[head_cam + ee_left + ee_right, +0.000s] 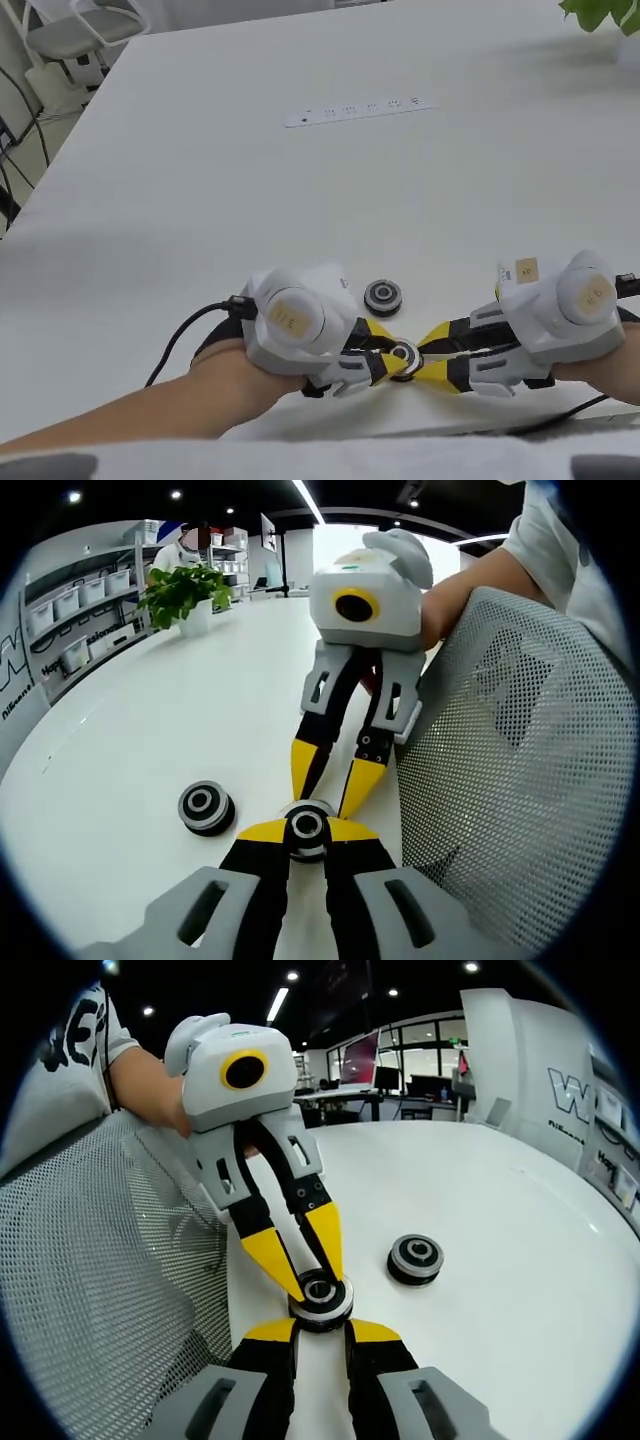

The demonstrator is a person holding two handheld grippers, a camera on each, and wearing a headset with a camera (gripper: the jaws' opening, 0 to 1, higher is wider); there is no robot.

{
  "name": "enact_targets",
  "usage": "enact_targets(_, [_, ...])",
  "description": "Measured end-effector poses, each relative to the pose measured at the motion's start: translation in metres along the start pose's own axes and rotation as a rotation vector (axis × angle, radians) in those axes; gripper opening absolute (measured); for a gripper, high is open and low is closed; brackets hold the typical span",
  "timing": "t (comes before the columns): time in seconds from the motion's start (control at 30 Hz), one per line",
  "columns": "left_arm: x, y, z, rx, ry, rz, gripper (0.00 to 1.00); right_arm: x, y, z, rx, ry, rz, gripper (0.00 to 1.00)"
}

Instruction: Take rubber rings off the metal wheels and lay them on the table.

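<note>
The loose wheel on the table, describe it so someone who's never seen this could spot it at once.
On the white table, look near the front edge where the left gripper and right gripper meet tip to tip on a second wheel. The loose wheel lies flat just beyond them: small, round, dark-rimmed with a metal centre, touched by nothing.

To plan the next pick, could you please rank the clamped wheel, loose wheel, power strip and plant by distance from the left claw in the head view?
1. Clamped wheel, in the left claw.
2. Loose wheel, just beyond.
3. Power strip, mid-table.
4. Plant, far right corner.
</note>
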State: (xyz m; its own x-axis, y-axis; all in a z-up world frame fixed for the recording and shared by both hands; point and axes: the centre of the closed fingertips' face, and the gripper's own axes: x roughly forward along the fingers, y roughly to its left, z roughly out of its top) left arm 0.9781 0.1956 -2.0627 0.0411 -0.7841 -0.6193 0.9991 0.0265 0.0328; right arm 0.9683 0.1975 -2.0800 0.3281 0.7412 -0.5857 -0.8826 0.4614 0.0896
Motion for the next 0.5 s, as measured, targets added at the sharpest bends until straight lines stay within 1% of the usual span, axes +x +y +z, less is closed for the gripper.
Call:
enact_targets(0.17, [0.0021, 0.0025, -0.0020, -0.001, 0.000, 0.001, 0.07, 0.0022, 0.0023, 0.0067, 0.014, -0.027, 0.010, 0.25])
enact_targets(0.33, [0.0021, 0.0024, -0.0021, -0.002, -0.002, 0.002, 0.07, 0.0070, 0.0050, 0.0073, -0.011, -0.015, 0.016, 0.27])
enact_targets(0.43, [0.0026, 0.0028, -0.0024, -0.002, -0.002, 0.003, 0.07, 0.0071, 0.0023, 0.0092, -0.014, -0.021, 0.010, 0.26])
enact_targets(0.5, [0.0031, 0.0034, -0.0029, -0.003, -0.002, 0.003, 0.07, 0.0077, -0.0001, 0.0097, -0.008, -0.024, 0.003, 0.26])
